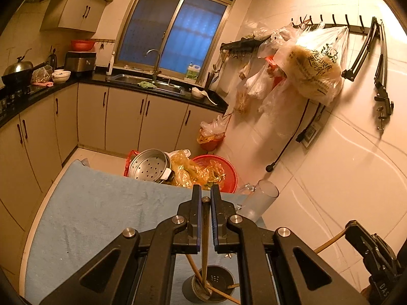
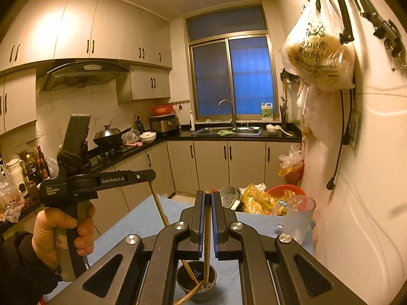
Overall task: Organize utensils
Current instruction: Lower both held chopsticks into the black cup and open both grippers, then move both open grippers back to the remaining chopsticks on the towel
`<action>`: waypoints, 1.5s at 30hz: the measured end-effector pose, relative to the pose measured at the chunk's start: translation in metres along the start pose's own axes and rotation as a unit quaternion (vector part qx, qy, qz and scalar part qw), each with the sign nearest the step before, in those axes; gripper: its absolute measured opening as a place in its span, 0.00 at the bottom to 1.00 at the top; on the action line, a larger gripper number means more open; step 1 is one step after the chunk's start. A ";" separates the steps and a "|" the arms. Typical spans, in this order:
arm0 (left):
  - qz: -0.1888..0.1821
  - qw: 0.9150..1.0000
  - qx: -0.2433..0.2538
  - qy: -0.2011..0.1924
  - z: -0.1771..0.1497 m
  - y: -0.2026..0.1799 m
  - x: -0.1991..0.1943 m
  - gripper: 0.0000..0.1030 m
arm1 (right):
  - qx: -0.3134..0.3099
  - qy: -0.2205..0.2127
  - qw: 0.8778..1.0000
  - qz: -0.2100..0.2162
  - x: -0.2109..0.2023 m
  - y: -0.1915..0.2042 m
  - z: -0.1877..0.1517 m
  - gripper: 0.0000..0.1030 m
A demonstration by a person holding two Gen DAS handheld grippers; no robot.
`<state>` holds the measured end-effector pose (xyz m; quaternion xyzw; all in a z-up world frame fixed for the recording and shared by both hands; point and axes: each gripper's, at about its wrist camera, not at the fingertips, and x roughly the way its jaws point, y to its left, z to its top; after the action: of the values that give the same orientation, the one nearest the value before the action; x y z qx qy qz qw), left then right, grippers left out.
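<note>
My left gripper (image 1: 206,193) is shut on a dark wooden chopstick (image 1: 205,228) that stands with its lower end in a metal utensil cup (image 1: 218,279) on the blue cloth. My right gripper (image 2: 208,195) is shut on a lighter chopstick (image 2: 207,233) whose lower end stands in the same cup (image 2: 195,279). Other chopsticks lean in the cup. The left gripper (image 2: 150,174) shows in the right wrist view at left, held by a hand, with its chopstick (image 2: 159,203) slanting down. The right gripper's body (image 1: 374,251) shows at the lower right of the left wrist view.
A blue cloth (image 1: 101,216) covers the table. A clear plastic cup (image 1: 259,200) stands at its far right by the tiled wall. Beyond the table edge lie a steamer pot (image 1: 150,165), yellow bags and a red basket (image 1: 218,170). Bags hang on wall hooks (image 1: 315,68).
</note>
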<state>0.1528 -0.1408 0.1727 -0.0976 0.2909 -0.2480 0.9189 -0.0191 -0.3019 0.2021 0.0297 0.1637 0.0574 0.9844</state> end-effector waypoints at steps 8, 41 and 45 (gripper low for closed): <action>0.006 1.000 0.011 0.017 -0.011 0.001 0.012 0.07 | 0.003 0.030 1.000 0.009 0.023 0.002 -0.019 0.06; 0.048 0.993 -0.007 0.104 -0.117 0.065 -0.037 0.62 | 0.117 0.068 0.991 -0.014 -0.053 -0.021 -0.105 0.50; 0.075 0.987 -0.018 0.143 -0.160 0.084 -0.040 0.62 | 0.145 0.099 0.984 -0.004 -0.061 -0.017 -0.142 0.51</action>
<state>0.0653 -0.0538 0.0352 -0.0553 0.4303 -0.1850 0.8818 -0.1215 -0.3206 0.0858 0.1658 0.2668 0.0313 0.9489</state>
